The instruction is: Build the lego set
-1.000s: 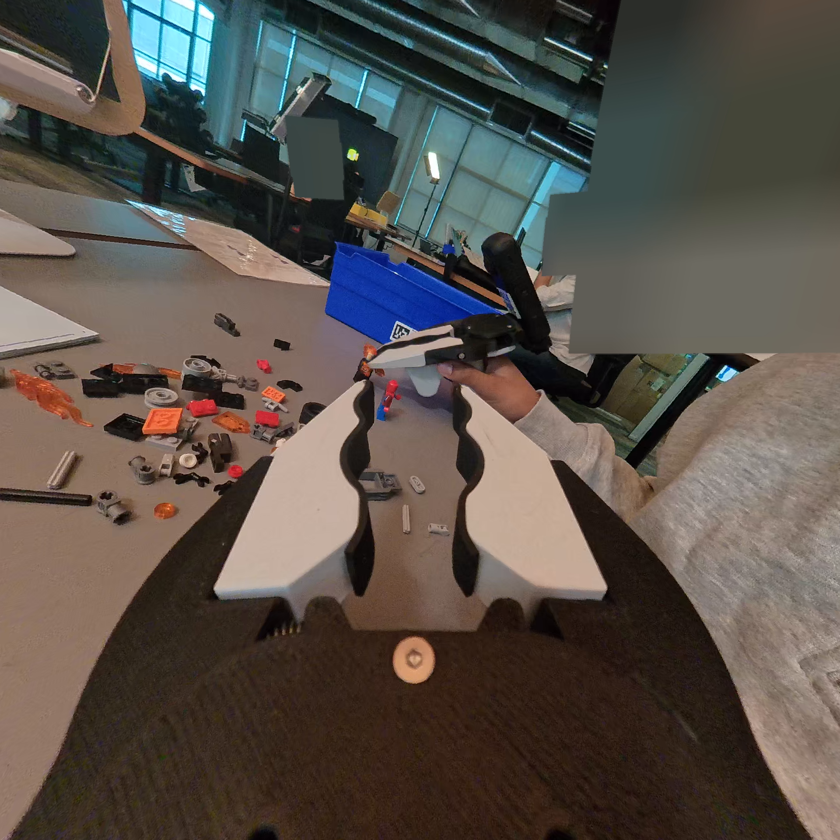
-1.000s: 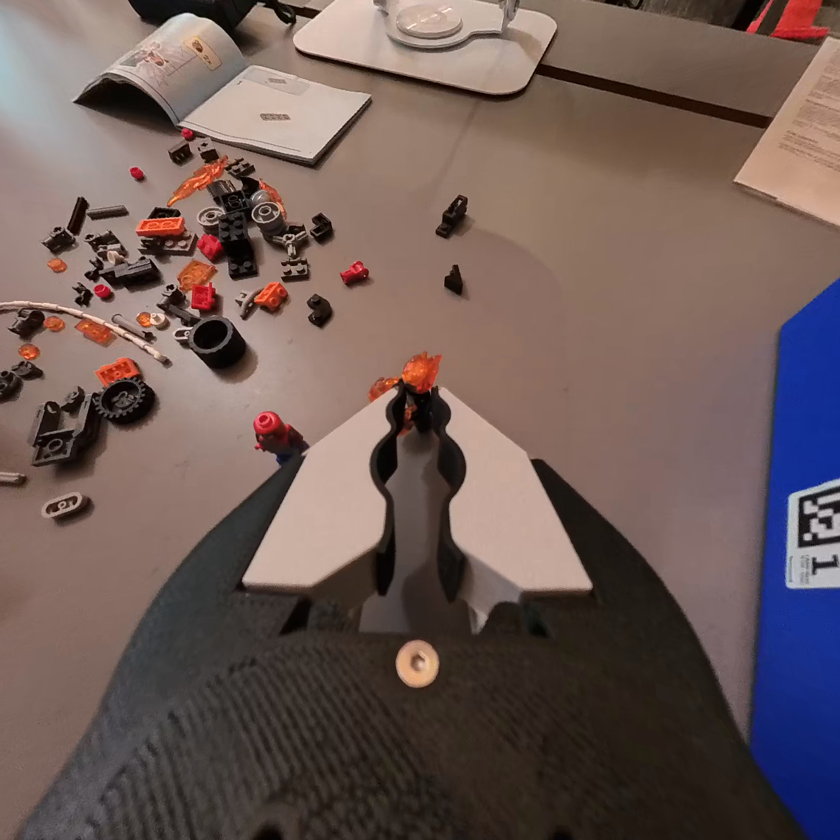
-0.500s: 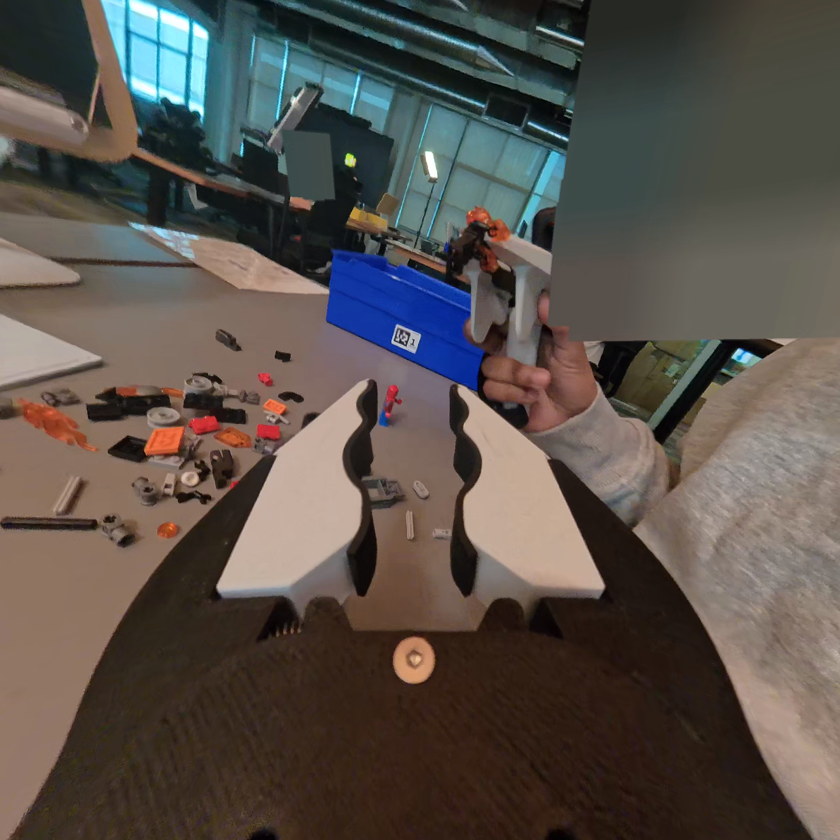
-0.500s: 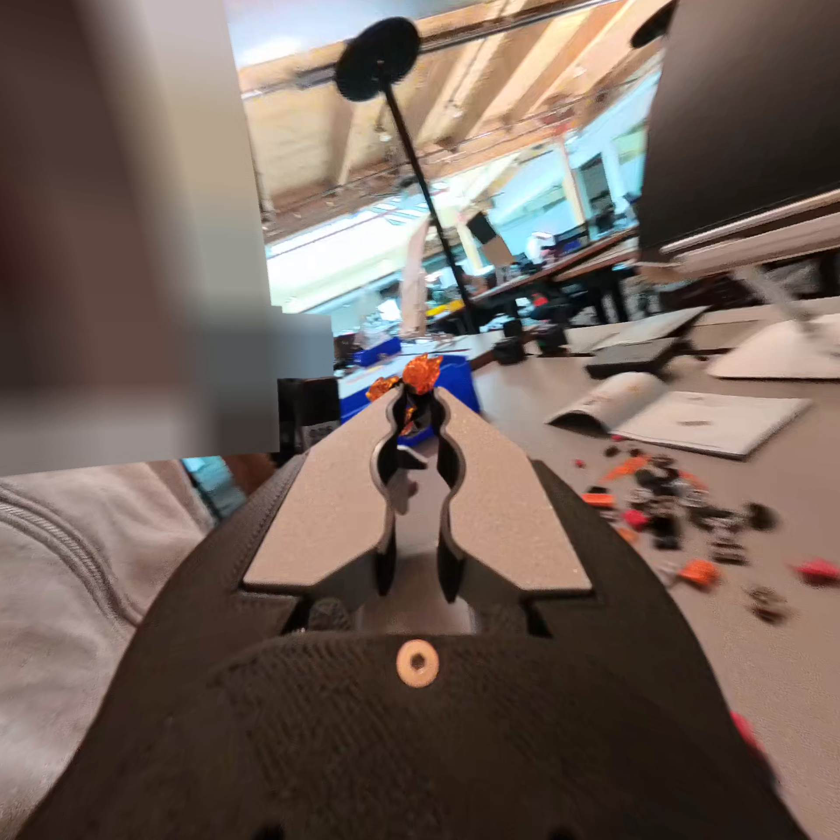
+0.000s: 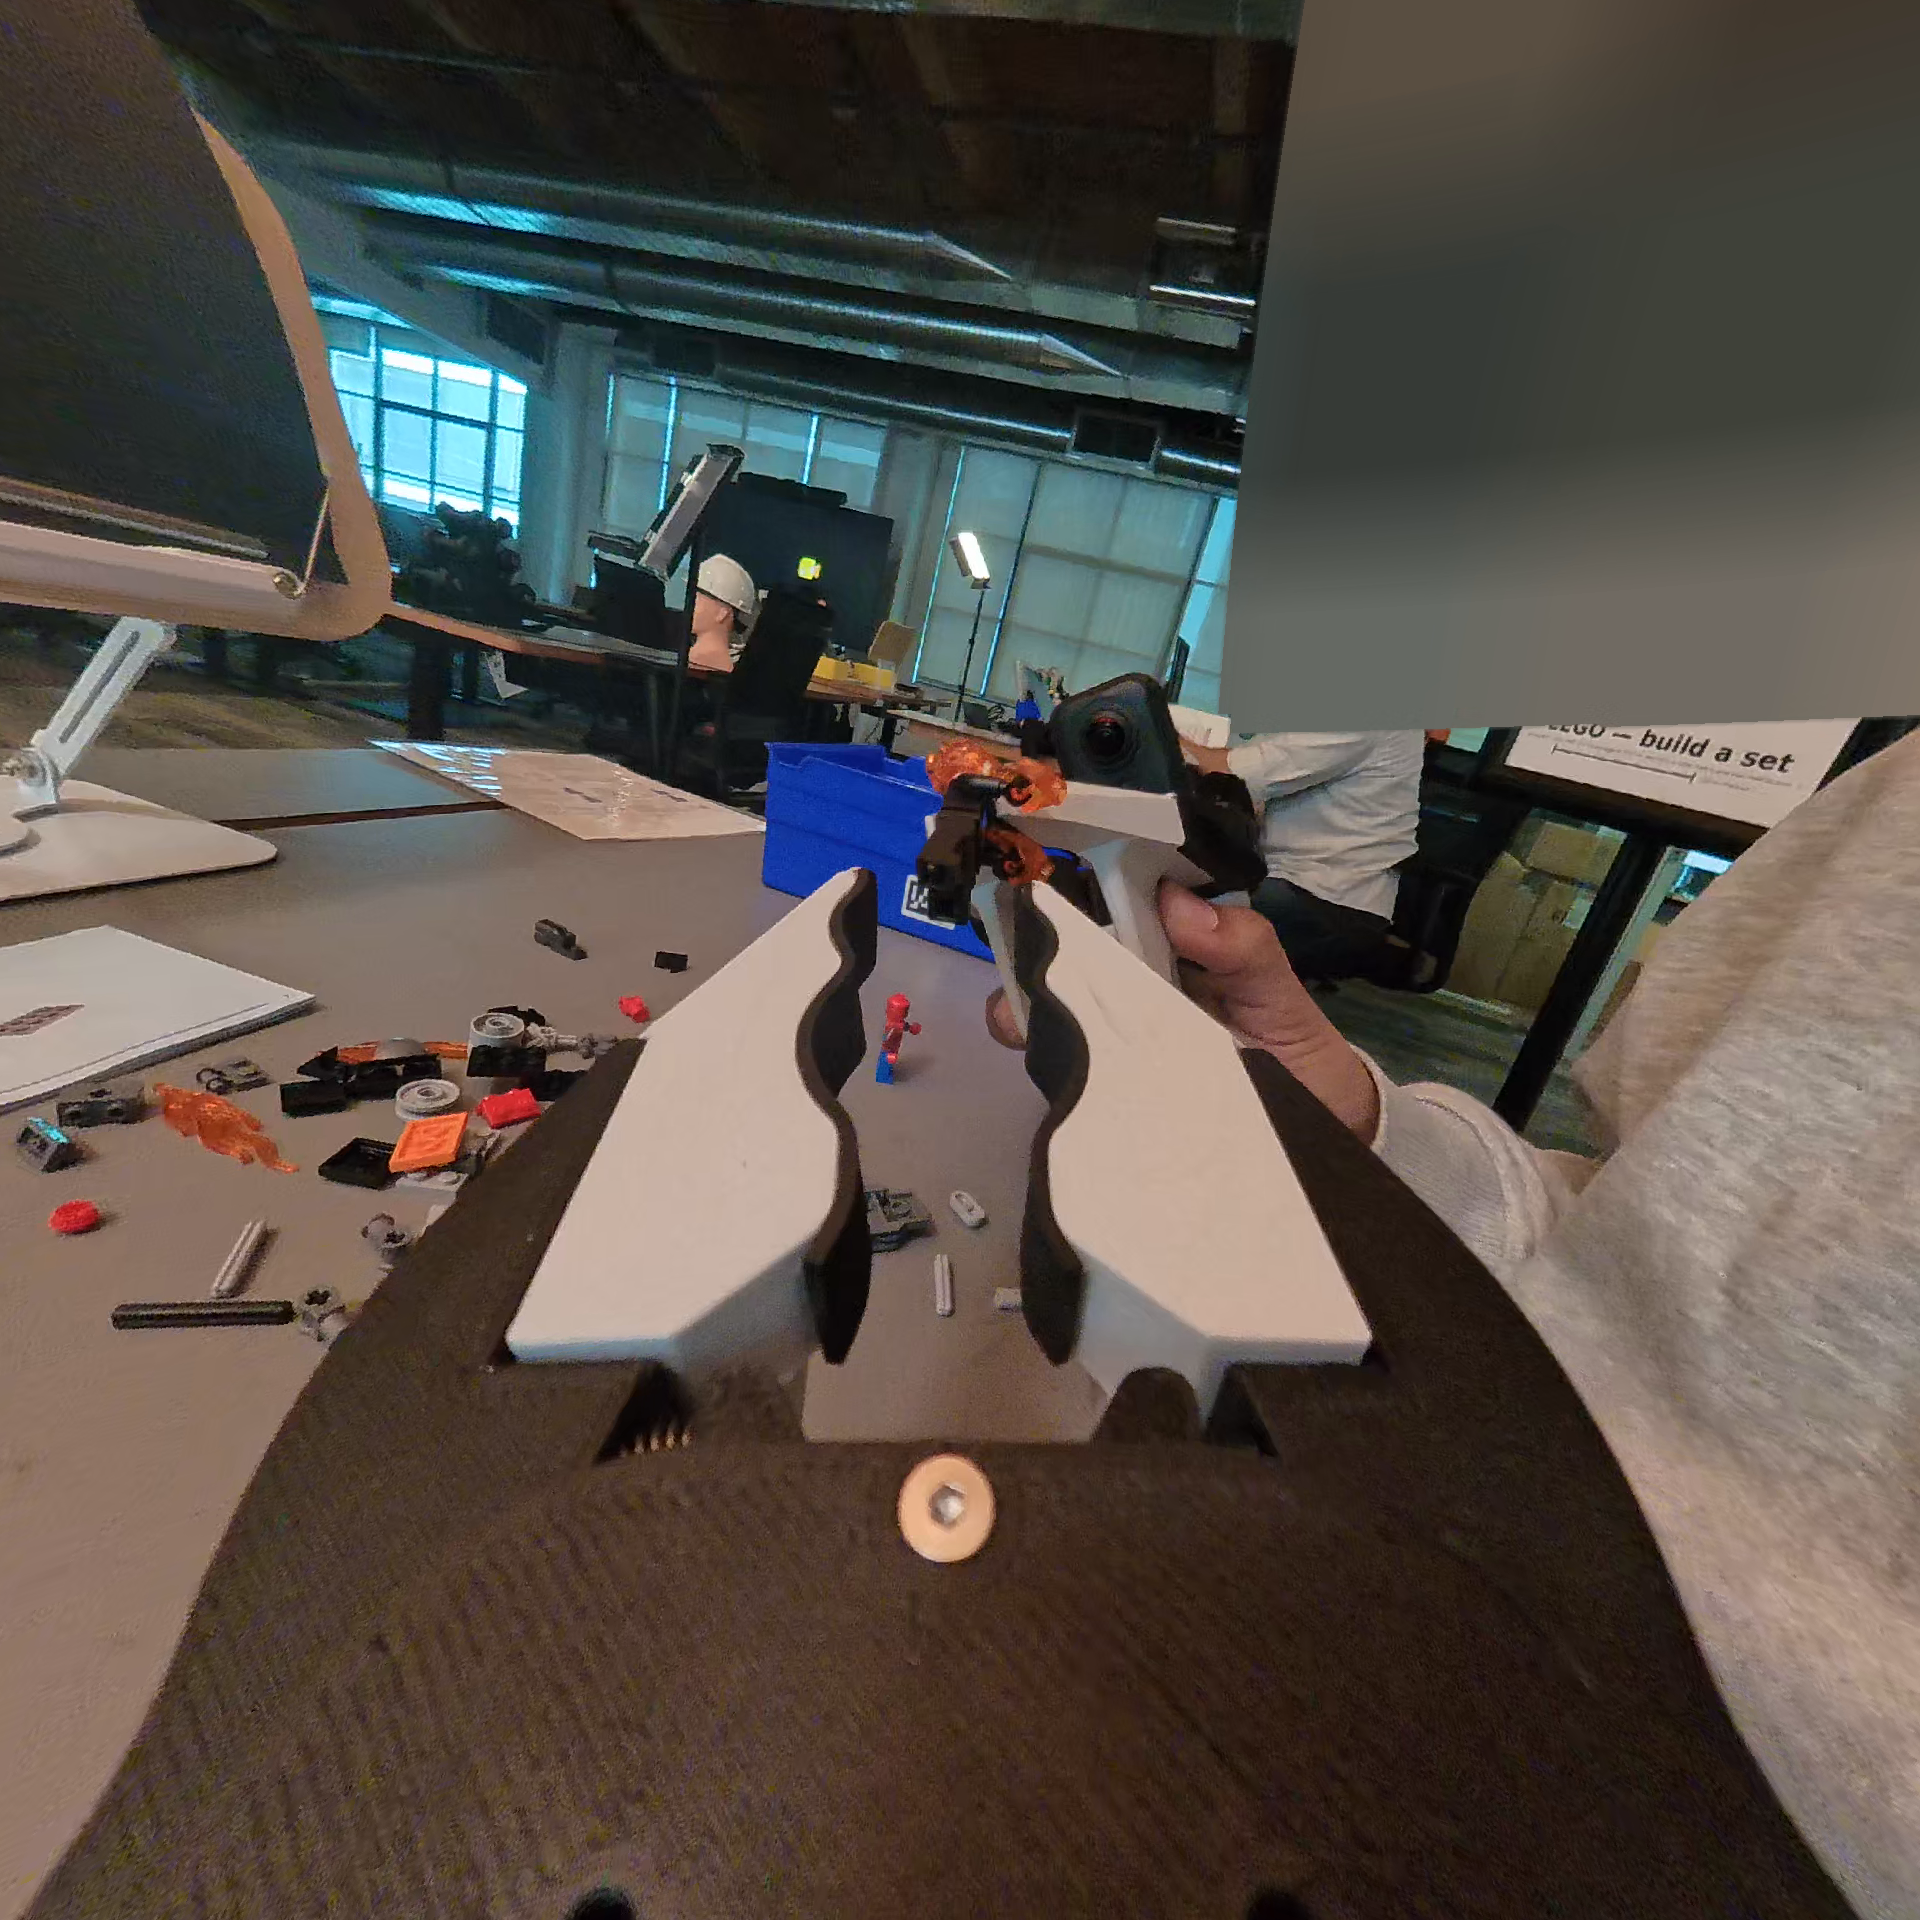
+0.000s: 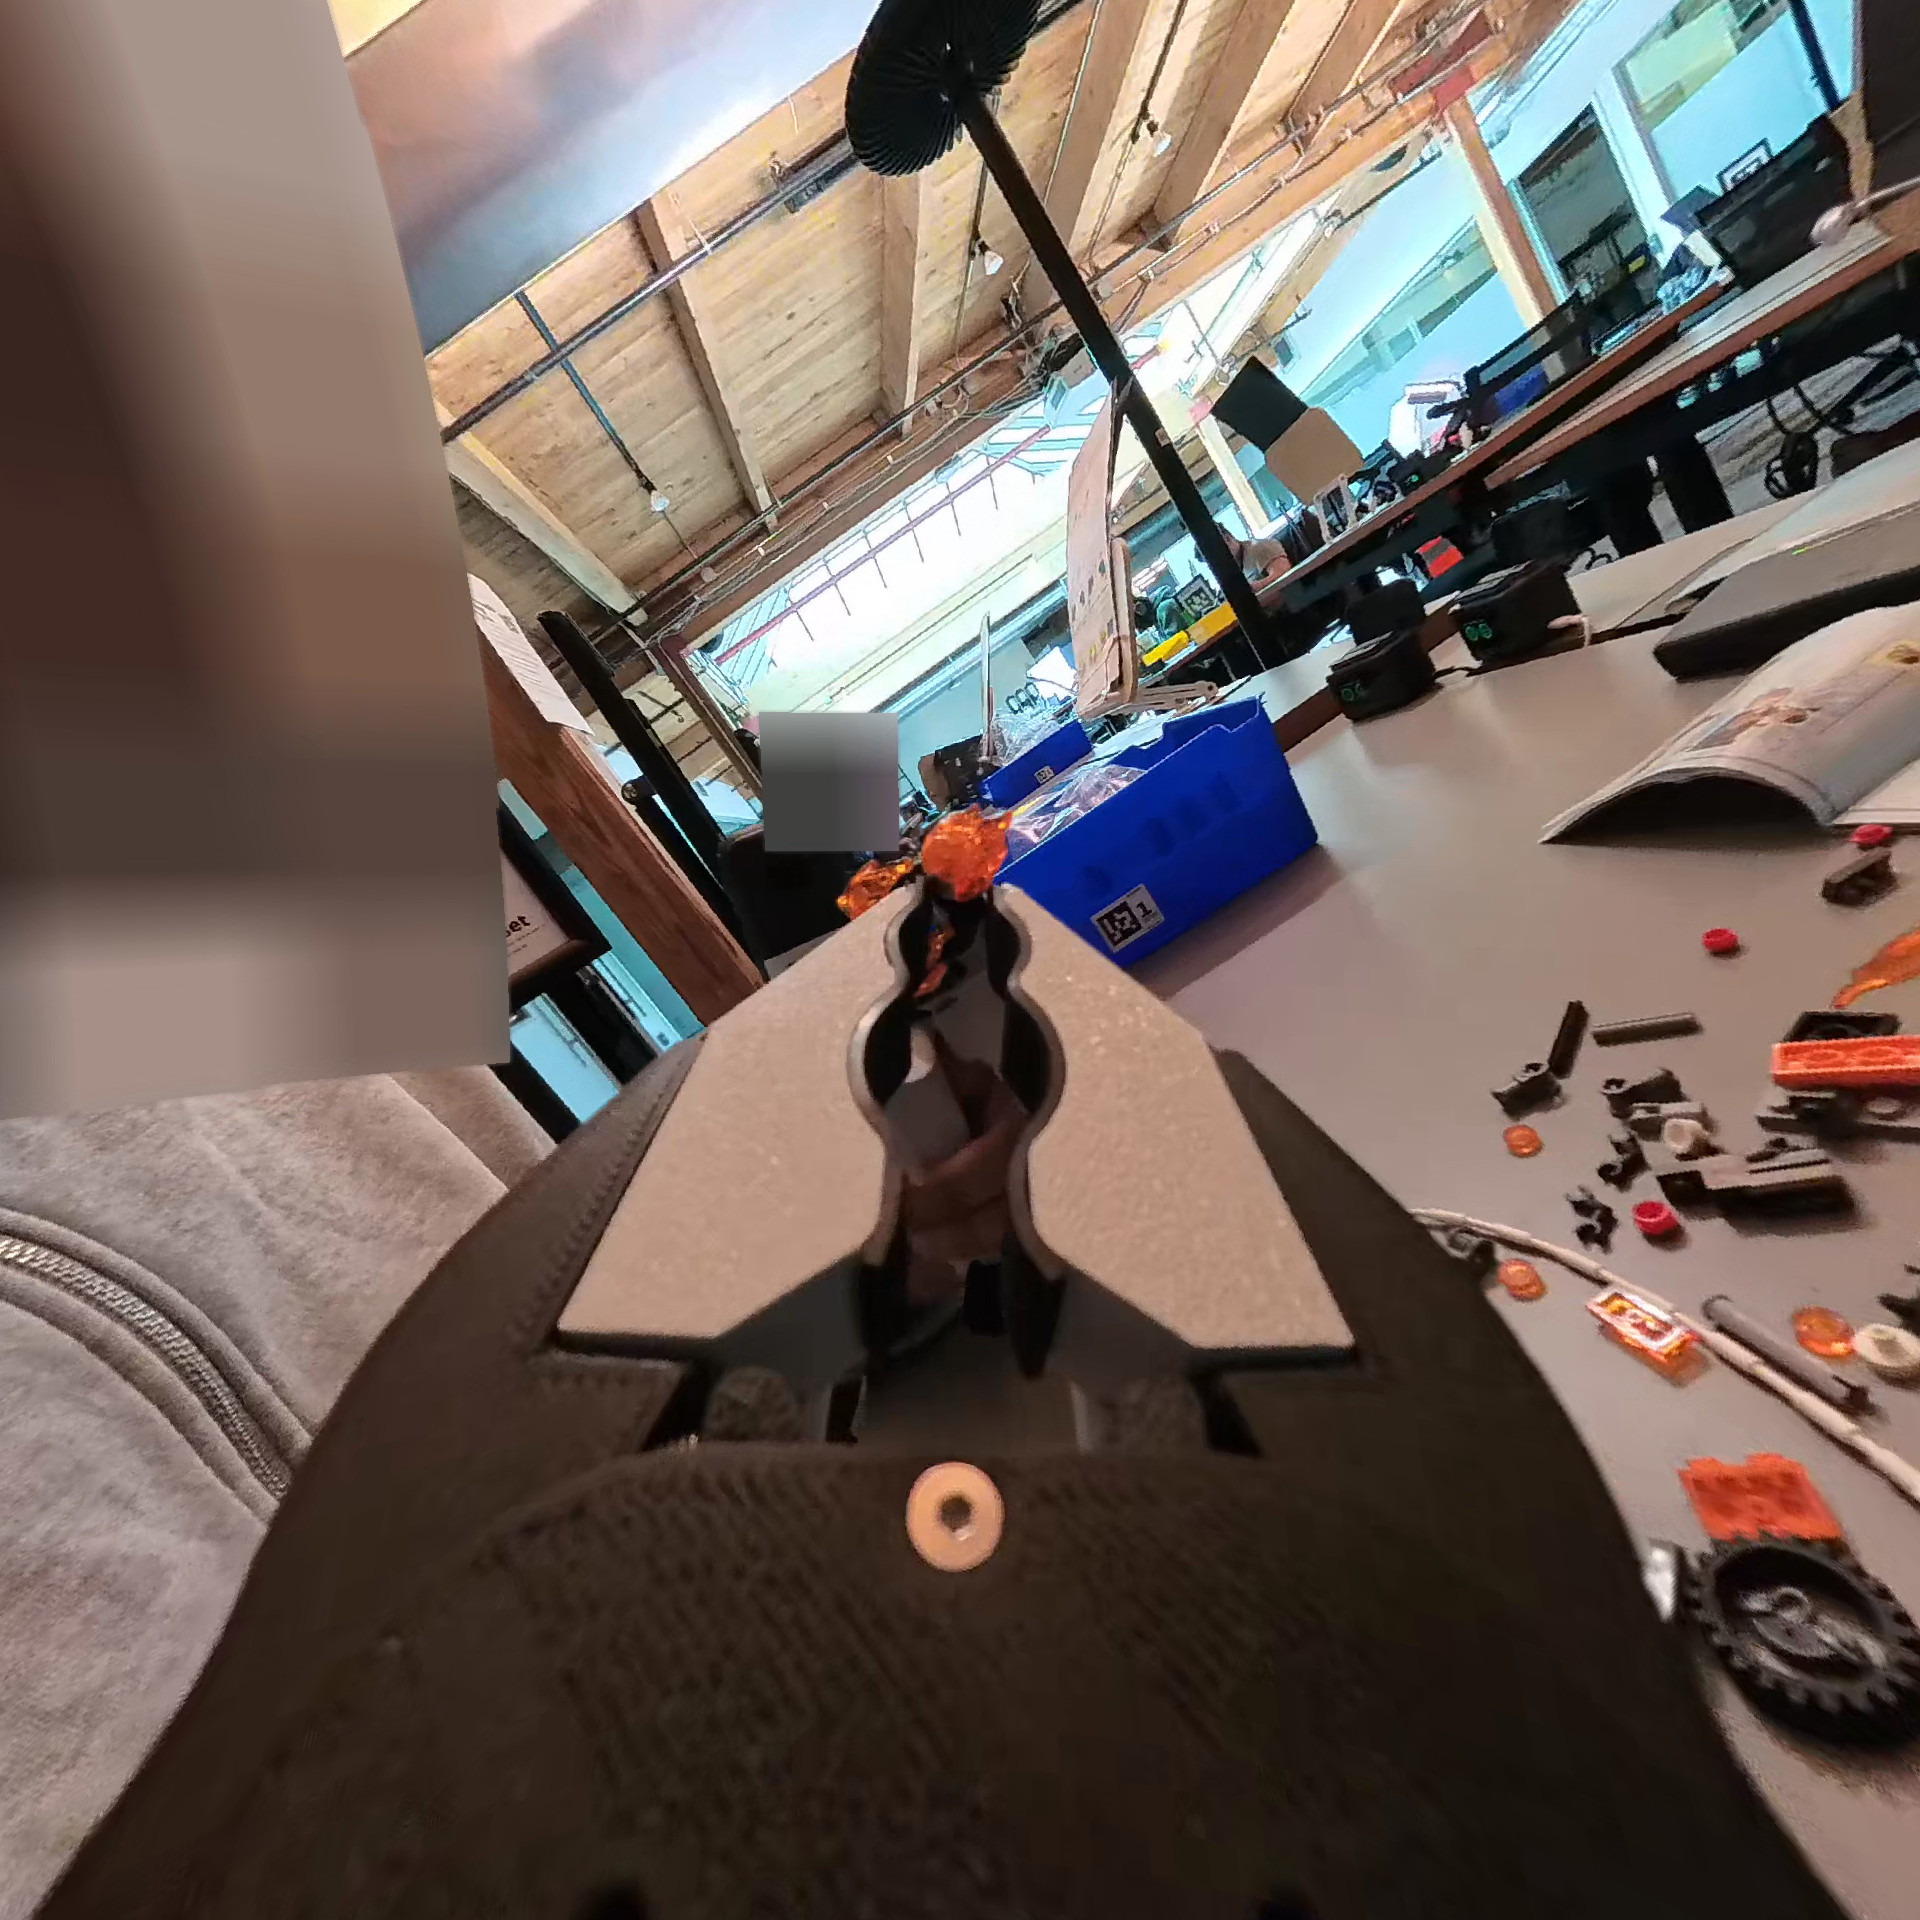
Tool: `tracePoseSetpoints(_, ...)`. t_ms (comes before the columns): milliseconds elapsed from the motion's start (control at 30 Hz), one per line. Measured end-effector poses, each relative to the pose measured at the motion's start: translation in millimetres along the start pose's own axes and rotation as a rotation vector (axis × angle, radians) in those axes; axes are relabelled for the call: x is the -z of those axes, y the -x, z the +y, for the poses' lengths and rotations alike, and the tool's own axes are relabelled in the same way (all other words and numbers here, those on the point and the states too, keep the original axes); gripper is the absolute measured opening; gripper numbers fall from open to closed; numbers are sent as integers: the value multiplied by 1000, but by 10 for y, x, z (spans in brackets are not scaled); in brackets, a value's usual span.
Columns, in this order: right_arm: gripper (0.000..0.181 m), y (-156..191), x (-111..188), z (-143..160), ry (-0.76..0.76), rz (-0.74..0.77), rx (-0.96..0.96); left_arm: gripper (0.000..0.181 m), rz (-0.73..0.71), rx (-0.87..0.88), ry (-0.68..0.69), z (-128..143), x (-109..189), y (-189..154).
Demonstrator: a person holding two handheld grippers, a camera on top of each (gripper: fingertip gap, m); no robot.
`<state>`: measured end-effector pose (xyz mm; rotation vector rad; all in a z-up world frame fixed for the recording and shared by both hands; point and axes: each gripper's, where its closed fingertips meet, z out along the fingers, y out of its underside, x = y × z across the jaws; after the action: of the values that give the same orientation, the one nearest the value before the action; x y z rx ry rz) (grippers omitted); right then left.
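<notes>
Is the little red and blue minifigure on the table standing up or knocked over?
Upright: the red and blue minifigure stands on the grey table.

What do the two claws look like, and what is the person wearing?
Both look the same. The left claw has two chunky white fingers with wavy black pads on their inner edges, set in a rough black body with one silver screw. The right claw matches it and carries a small black camera on top. The person wears a light grey sleeve with a ribbed cuff.
</notes>
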<state>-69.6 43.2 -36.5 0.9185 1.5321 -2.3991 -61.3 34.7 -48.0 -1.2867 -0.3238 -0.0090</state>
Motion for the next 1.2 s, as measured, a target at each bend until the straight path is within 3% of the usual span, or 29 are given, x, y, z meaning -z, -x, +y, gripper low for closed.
tracePoseSetpoints(200,8,-15,-23,51,4,-4,-9,8,-8,5,19,28,-10,21)
tracePoseSetpoints(833,8,-52,-29,77,23,90,193,6,24,104,71,93,-11,65)
tracePoseSetpoints(1200,8,-41,-13,30,-24,74,159,7,-20,3,50,74,-16,53)
